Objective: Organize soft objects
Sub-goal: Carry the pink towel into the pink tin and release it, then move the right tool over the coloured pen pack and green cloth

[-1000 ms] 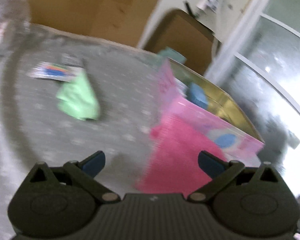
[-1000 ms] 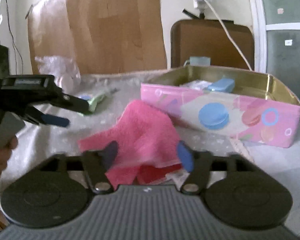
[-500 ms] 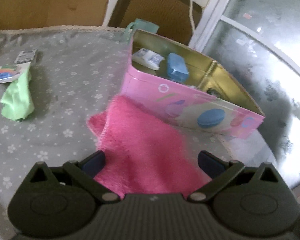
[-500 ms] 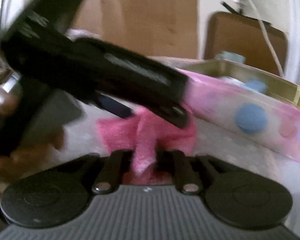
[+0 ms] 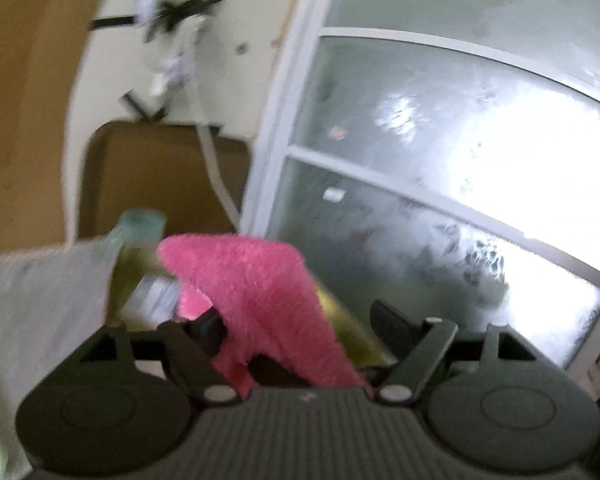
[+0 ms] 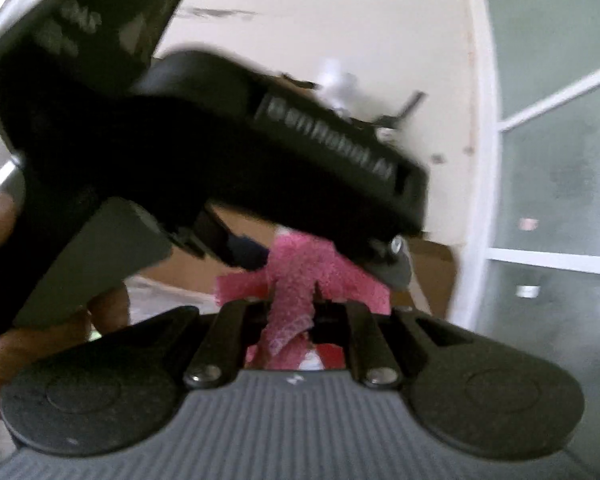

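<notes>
Pink cloth (image 6: pixel 290 300) now lifted off the surface, pinched in the closed right tongs (image 6: pixel 292 312). Left tongs (image 5: pixel 296 322) opening, cloth draped between, unpressed. Gold-lined tin (image 5: pixel 134 268) just behind: probably next, dropping it inside.

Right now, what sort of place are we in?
Probably a room in a home, not a lab: a frosted glass door, a chair back behind the table, loose cables taped on the wall, and a pink towel above an open tin.
</notes>
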Tool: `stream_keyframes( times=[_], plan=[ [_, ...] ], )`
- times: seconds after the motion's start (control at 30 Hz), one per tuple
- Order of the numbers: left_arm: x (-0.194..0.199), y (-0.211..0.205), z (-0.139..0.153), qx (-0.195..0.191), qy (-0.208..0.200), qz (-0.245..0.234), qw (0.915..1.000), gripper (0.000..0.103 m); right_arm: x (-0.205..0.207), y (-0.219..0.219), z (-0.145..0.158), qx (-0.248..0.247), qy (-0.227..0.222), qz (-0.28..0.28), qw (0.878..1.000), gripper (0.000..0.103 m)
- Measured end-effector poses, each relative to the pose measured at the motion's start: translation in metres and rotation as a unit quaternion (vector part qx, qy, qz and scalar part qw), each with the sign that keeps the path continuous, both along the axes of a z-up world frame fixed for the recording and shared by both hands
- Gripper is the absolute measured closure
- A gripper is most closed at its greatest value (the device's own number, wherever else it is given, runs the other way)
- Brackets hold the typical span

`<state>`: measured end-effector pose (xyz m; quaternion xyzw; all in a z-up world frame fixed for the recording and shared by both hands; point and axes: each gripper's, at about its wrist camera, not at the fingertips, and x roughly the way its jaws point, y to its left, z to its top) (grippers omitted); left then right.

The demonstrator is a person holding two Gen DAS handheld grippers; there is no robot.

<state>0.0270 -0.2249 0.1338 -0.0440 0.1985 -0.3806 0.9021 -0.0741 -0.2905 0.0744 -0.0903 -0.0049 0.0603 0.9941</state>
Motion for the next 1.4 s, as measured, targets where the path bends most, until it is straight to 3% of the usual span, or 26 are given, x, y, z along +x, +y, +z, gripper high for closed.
stream_keyframes(
  times=[0.03, 0.1, 0.2, 0.3, 0.33, 0.4, 0.57, 0.7, 0.77, 0.9, 1.03, 1.17, 1.27, 1.3, 1.33, 1.4],
  plan=[
    [0.009, -0.01, 0.0, -0.001, 0.0, -0.004, 1.0, 0.008, 0.01, -0.007, -0.003, -0.003, 0.005, -0.022, 1.0, 0.089],
    [0.035, -0.029, -0.007, -0.001, 0.015, -0.007, 0.9999, 0.0, 0.043, -0.025, -0.014, -0.006, 0.029, -0.07, 0.997, 0.088],
    [0.069, -0.054, -0.027, 0.041, 0.014, 0.04, 0.9983, 0.0, 0.091, -0.054, -0.033, 0.003, 0.1, -0.125, 0.987, 0.077],
    [0.093, -0.057, -0.049, 0.09, 0.039, 0.094, 0.9908, 0.0, 0.118, -0.077, -0.045, 0.045, 0.168, -0.135, 0.976, 0.043],
    [0.096, -0.053, -0.054, 0.093, 0.051, 0.104, 0.9889, 0.0, 0.115, -0.08, -0.045, 0.059, 0.165, -0.134, 0.975, 0.032],
    [0.097, -0.039, -0.06, 0.086, 0.064, 0.112, 0.9879, 0.0, 0.103, -0.084, -0.044, 0.074, 0.141, -0.138, 0.978, 0.022],
    [0.087, -0.017, -0.065, 0.103, 0.057, 0.141, 0.9831, 0.0, 0.081, -0.078, -0.039, 0.103, 0.072, -0.155, 0.98, 0.022],
    [0.069, 0.008, -0.063, 0.089, 0.047, 0.156, 0.9826, 0.0, 0.063, -0.07, -0.041, 0.108, 0.036, -0.162, 0.98, 0.023],
    [0.052, 0.029, -0.06, 0.076, 0.039, 0.164, 0.9828, 0.0, 0.053, -0.064, -0.041, 0.117, 0.024, -0.153, 0.981, 0.023],
    [0.021, 0.084, -0.066, 0.07, 0.03, 0.194, 0.9781, 0.0, 0.04, -0.041, -0.036, 0.137, 0.017, -0.092, 0.986, 0.036],
    [0.003, 0.156, -0.084, 0.086, 0.044, 0.262, 0.9601, 0.0, 0.036, 0.001, -0.037, 0.11, 0.041, -0.012, 0.993, 0.041],
    [0.006, 0.227, -0.106, 0.14, 0.066, 0.367, 0.9175, 0.0, 0.052, 0.049, -0.036, 0.09, 0.109, 0.103, 0.985, 0.041],
    [0.01, 0.268, -0.124, 0.138, 0.097, 0.416, 0.8936, 0.001, 0.071, 0.093, -0.039, 0.052, 0.152, 0.167, 0.973, 0.041],
    [0.011, 0.276, -0.129, 0.128, 0.111, 0.424, 0.8899, 0.001, 0.079, 0.109, -0.039, 0.029, 0.16, 0.18, 0.97, 0.041],
    [0.013, 0.288, -0.131, 0.096, 0.135, 0.419, 0.8928, 0.001, 0.086, 0.125, -0.039, 0.005, 0.165, 0.191, 0.968, 0.041],
    [0.008, 0.302, -0.129, 0.043, 0.133, 0.419, 0.897, 0.001, 0.101, 0.156, -0.039, -0.044, 0.165, 0.213, 0.962, 0.041]
  ],
)
